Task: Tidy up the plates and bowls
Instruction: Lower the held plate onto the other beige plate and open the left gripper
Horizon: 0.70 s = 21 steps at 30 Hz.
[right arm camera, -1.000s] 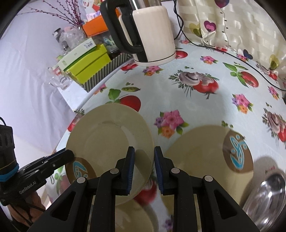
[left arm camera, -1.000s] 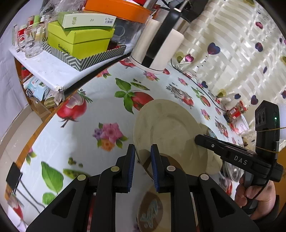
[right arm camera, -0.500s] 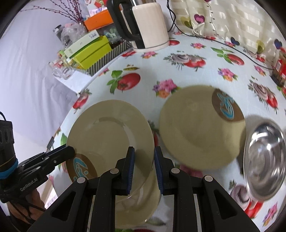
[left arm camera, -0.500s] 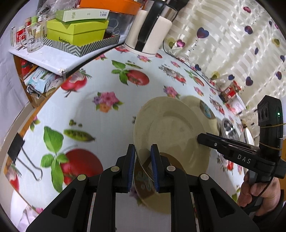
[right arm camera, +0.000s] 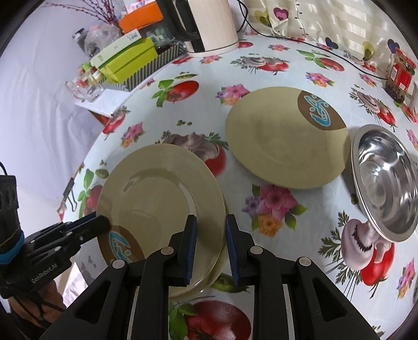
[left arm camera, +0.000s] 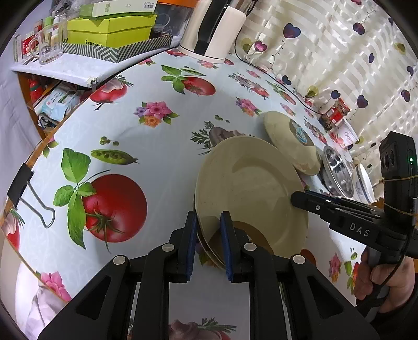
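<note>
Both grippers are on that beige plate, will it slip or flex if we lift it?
The beige plate looks rigid, so flexing seems unlikely. Its glossy glaze suggests it may slide between the jaws, which pinch only opposite rim edges. It appears ceramic, so probably fairly heavy and chippable against the plate underneath.

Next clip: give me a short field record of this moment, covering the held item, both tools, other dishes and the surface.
held item: beige plate, over a second plate whose rim shows beneath it
left tool: clamped on the plate's near rim
right tool: clamped on the opposite rim
other dishes: beige plate with brown and blue emblem; steel bowl beside it
surface: fruit-and-flower tablecloth
background: white kettle
</note>
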### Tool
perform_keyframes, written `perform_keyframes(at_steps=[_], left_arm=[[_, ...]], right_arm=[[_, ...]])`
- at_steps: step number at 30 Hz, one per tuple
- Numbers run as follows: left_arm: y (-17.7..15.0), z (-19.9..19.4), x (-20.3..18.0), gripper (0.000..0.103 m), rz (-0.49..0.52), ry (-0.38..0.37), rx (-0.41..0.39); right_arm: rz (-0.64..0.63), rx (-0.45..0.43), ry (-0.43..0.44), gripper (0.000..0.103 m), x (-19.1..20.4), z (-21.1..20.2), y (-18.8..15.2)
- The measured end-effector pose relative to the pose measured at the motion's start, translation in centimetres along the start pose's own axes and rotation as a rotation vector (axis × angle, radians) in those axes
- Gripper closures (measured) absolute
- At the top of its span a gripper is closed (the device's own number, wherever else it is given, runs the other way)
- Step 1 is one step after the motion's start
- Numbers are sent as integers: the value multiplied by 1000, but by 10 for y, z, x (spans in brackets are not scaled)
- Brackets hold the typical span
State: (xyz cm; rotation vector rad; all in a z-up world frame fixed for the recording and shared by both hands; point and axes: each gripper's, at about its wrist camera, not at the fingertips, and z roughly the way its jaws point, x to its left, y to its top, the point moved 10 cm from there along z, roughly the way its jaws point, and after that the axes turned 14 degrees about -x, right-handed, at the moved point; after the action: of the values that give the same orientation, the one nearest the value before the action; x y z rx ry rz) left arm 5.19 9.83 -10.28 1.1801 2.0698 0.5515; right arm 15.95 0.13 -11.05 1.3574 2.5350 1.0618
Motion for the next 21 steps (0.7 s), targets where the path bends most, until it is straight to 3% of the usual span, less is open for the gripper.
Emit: perform_keyframes(at_steps=[21], left_arm=[[-7,3,0,85,27,13,16]], right_arm=[[-57,3,-36,78,-1,2,-6]])
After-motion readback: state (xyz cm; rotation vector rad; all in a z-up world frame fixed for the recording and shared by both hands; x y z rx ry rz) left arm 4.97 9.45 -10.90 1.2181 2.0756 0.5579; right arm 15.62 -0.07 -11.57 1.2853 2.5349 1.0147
